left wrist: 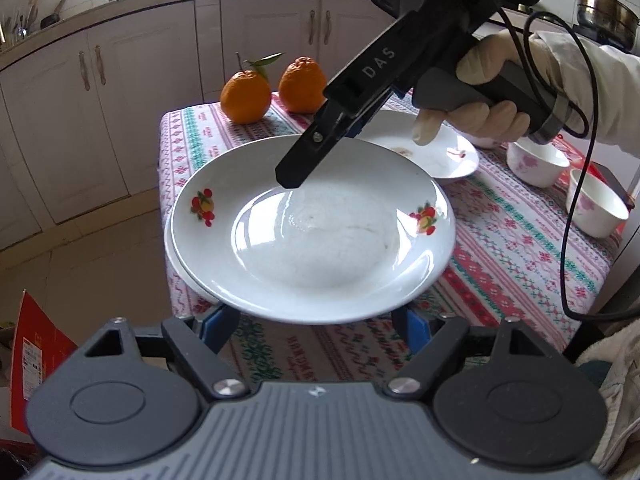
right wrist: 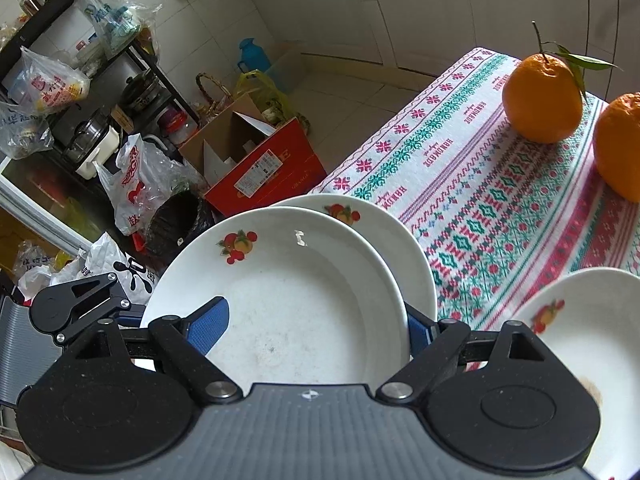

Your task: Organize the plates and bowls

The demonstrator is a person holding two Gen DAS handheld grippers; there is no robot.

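- The left gripper (left wrist: 316, 320) was nearest in its own view, its blue pads spread wide under the near rim of the top plate (left wrist: 312, 236). I could not tell if they touched it.
- The right gripper (right wrist: 316, 330) was open too. One blue pad (right wrist: 210, 330) lay over the near rim of the top plate (right wrist: 280, 300), the other was beside that rim. It pinched nothing.
- The top plate sat on a second plate (right wrist: 404, 248), a little shifted, at the table corner on the patterned cloth (left wrist: 520, 264).
- In the left view the right gripper's finger (left wrist: 304, 160) pointed down over the top plate's far rim, held by a gloved hand (left wrist: 480, 92).
- Behind it lay a third plate (left wrist: 440, 152), stained.
- Two bowls (left wrist: 538, 162) stood to the right, close together.
- Two oranges (left wrist: 246, 98) stood at the far edge, well apart from the plates.
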